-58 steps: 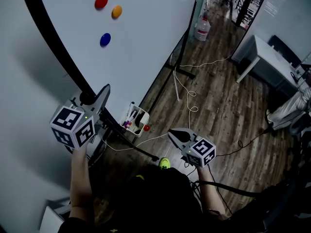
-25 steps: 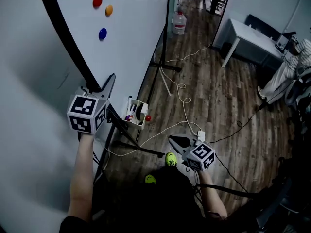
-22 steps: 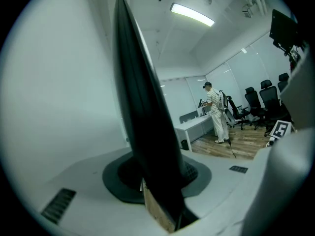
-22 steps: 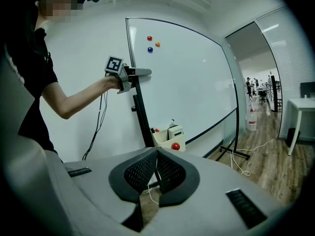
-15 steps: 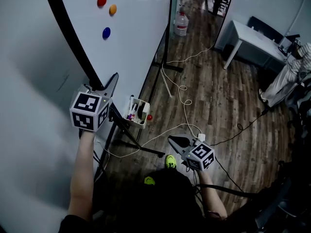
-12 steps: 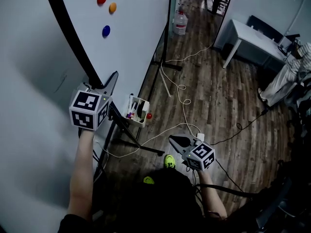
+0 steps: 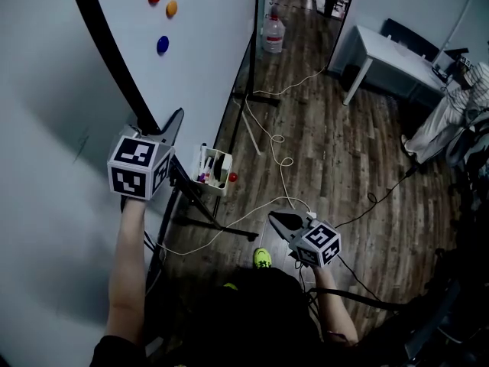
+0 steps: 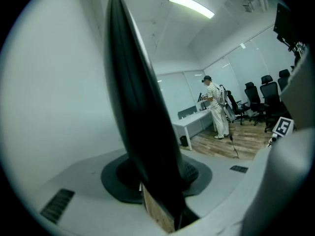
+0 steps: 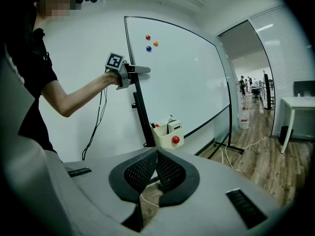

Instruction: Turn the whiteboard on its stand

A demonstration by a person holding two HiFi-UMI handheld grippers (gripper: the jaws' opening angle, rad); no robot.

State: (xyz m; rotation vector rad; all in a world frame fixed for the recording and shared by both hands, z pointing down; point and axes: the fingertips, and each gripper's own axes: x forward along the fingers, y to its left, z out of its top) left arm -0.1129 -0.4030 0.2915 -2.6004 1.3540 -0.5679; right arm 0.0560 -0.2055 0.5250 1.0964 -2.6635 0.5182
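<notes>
The whiteboard (image 7: 206,44) stands upright on its wheeled stand (image 7: 195,205), with three coloured magnets (image 7: 163,10) near its top. My left gripper (image 7: 157,132) sits on the board's black frame edge (image 7: 114,60). In the left gripper view that edge (image 8: 138,122) runs straight between the jaws of the left gripper (image 8: 157,181), against the pads, while the jaws are opening slightly. My right gripper (image 7: 279,222) hangs low over the floor, shut on nothing. The right gripper view shows the right gripper (image 9: 156,168) with its pads together, and the whiteboard (image 9: 187,82) beyond with the left gripper (image 9: 140,70) on its edge.
A marker tray (image 7: 213,170) with pens and a red ball hangs at the board's lower edge. White cables (image 7: 283,167) trail over the wooden floor. A water bottle (image 7: 273,35), a white desk (image 7: 390,60) and a person in a striped shirt (image 7: 458,105) are further off.
The whiteboard has swung on its stand, its far edge drawing in toward the left. My left gripper has stayed on the frame edge. The right gripper has hardly moved.
</notes>
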